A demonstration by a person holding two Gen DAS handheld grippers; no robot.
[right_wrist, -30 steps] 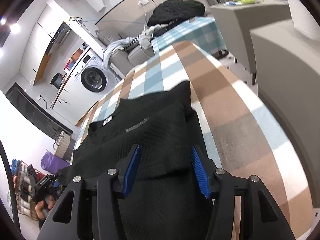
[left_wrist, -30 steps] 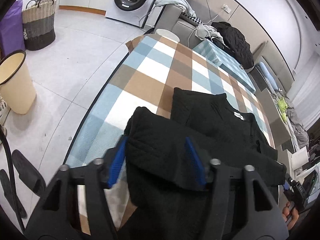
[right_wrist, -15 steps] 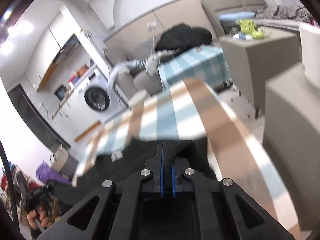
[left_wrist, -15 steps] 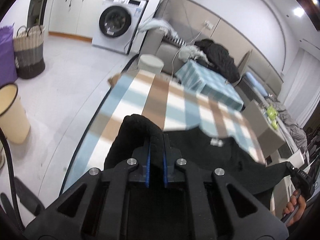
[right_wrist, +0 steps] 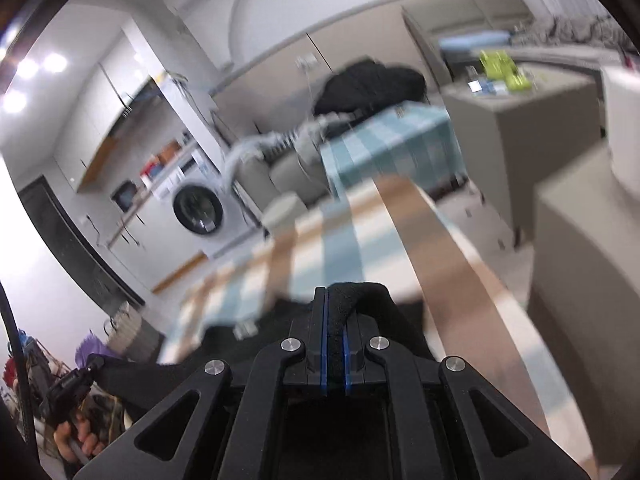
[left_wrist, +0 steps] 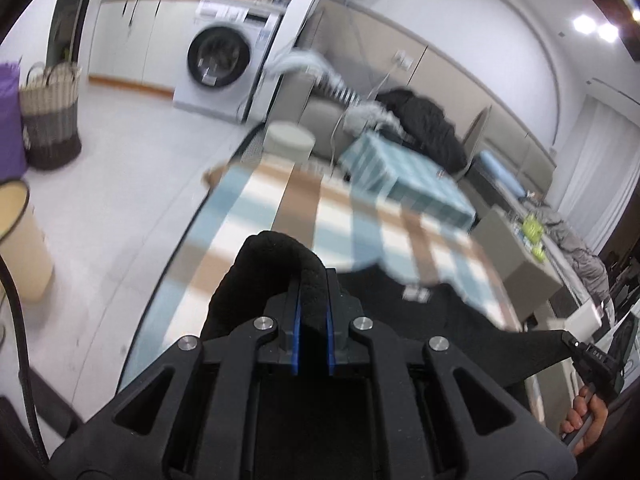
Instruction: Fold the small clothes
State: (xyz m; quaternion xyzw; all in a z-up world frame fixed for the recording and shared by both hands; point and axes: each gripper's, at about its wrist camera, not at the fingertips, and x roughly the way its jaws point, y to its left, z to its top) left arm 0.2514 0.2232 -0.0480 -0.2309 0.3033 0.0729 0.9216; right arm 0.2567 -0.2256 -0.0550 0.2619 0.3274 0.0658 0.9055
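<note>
A black knitted garment (left_wrist: 460, 320) with a white neck label lies on the checked tablecloth (left_wrist: 256, 208). My left gripper (left_wrist: 313, 280) is shut on a bunched fold of its edge, which bulges up over the blue pads (left_wrist: 297, 320). In the right wrist view my right gripper (right_wrist: 335, 300) is shut on the same black garment (right_wrist: 384, 320) at its other side. Both pinched edges are lifted off the table, and the cloth stretches between the two grippers. The opposite gripper and a hand (left_wrist: 588, 412) show at each view's lower corner.
A washing machine (left_wrist: 218, 68) stands at the back. A woven basket (left_wrist: 50, 116) and a cream bin (left_wrist: 20, 240) stand on the floor at left. Beyond the table are a white stool (left_wrist: 290, 140), a sofa with clothes (left_wrist: 420, 124) and a second checked table (left_wrist: 400, 176). Grey cabinets (right_wrist: 580, 240) stand at right.
Both grippers went from open around the garment's edge to shut on it. Both then rose, lifting the pinched edges off the table, so the views now look further across the room.
</note>
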